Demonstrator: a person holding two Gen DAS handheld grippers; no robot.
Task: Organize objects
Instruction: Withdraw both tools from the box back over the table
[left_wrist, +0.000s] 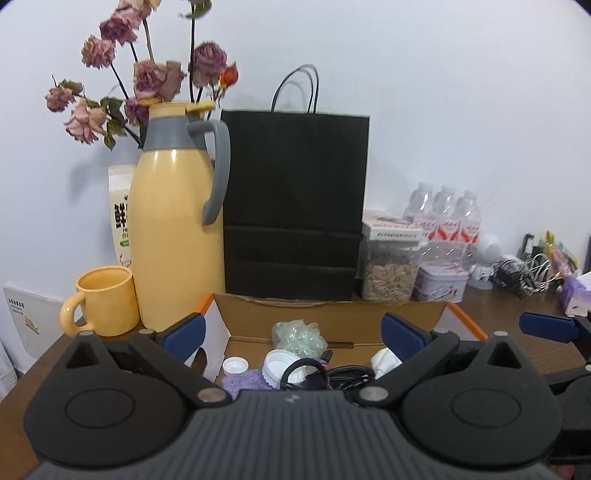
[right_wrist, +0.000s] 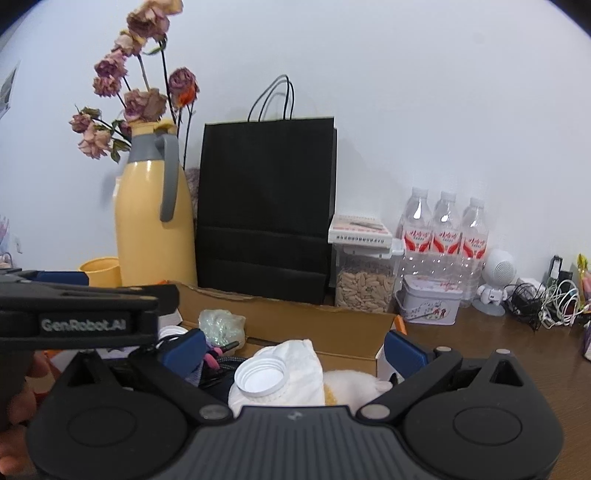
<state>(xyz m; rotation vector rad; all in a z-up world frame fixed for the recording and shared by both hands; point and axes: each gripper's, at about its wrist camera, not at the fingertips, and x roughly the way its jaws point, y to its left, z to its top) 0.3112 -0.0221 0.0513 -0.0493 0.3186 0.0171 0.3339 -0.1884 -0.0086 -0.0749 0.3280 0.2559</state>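
Two grippers hang with fingers spread wide over an open cardboard box (left_wrist: 332, 314) of odds and ends, neither holding anything.

From the left wrist view, the left gripper (left_wrist: 293, 334) is over the box, which holds a white cap (left_wrist: 235, 366), a larger white ribbed lid (left_wrist: 280, 363), a crumpled clear-green wrapper (left_wrist: 299, 332), a purple scrap (left_wrist: 245, 384) and black cables (left_wrist: 343, 374). From the right wrist view, the right gripper (right_wrist: 293, 349) is over a white cloth bundle (right_wrist: 295, 373) with a white lid (right_wrist: 260, 376) lying on it, inside the same box. Behind the box on the brown surface (right_wrist: 498, 354) stand a yellow jug (left_wrist: 173, 229) with dried roses (left_wrist: 155, 74) behind it, a yellow mug (left_wrist: 103, 301), a black paper bag (left_wrist: 295, 203), a seed jar (right_wrist: 364, 284), a tin (right_wrist: 430, 301) and three water bottles (right_wrist: 447, 232).
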